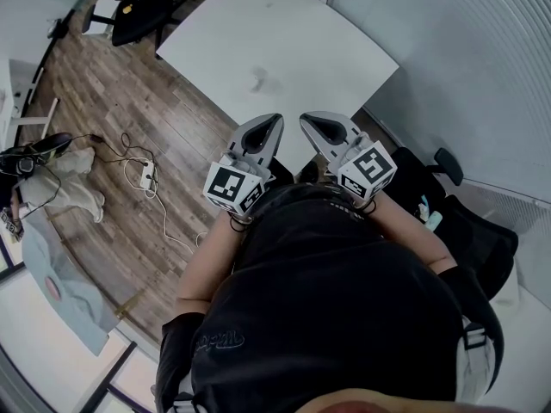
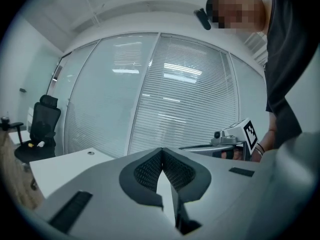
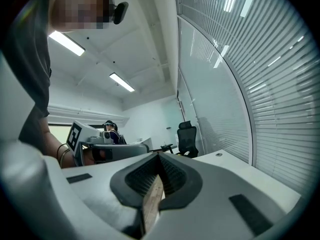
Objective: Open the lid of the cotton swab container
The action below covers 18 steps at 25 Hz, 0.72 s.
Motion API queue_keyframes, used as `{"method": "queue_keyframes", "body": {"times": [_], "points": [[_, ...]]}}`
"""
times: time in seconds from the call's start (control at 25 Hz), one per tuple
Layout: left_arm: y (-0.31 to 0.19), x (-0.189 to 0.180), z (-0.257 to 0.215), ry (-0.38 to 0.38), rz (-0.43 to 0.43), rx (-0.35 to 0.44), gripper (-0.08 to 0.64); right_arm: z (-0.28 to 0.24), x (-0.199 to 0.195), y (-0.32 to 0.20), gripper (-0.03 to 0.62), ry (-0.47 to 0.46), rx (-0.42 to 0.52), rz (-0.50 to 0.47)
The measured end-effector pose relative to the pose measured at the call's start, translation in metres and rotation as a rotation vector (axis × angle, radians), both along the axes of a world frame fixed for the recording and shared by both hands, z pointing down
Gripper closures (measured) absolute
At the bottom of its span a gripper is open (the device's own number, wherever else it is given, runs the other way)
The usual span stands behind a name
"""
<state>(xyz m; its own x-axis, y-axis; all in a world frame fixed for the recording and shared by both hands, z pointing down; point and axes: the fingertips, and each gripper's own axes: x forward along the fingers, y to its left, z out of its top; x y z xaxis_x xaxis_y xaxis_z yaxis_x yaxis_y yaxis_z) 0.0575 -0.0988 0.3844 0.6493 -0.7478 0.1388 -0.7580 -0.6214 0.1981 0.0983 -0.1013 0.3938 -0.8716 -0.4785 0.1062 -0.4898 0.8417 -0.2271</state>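
No cotton swab container shows in any view. In the head view my left gripper (image 1: pixel 275 119) and right gripper (image 1: pixel 303 118) are held side by side in front of the person's body, both pointing at the near edge of a white table (image 1: pixel 284 33). The left gripper (image 2: pixel 161 150) is shut with nothing between its jaws, and the right one (image 2: pixel 235 138) appears beside it. The right gripper (image 3: pixel 159 155) is also shut and empty, with the left gripper (image 3: pixel 102 143) at its left. The table's top looks bare apart from a faint mark (image 1: pixel 263 80).
A black office chair (image 1: pixel 129 7) stands at the table's far left corner. Cables and a power strip (image 1: pixel 146 175) lie on the wooden floor at left. Glass walls with blinds (image 2: pixel 190 99) run behind the table. Another dark chair (image 1: pixel 448 166) sits at right.
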Motion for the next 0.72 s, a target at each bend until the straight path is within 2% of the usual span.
{"method": "queue_keyframes", "body": {"times": [0.2, 0.44, 0.72], "points": [[-0.011, -0.021, 0.003, -0.018, 0.001, 0.007, 0.546, -0.008, -0.008, -0.015, 0.571, 0.002, 0.038, 0.011], [-0.041, -0.050, -0.007, -0.036, 0.061, 0.082, 0.546, -0.013, -0.033, -0.037, 0.571, 0.022, 0.070, -0.015], [-0.078, -0.077, -0.019, -0.005, 0.043, 0.113, 0.546, -0.006, -0.052, -0.070, 0.571, 0.030, 0.054, -0.029]]}}
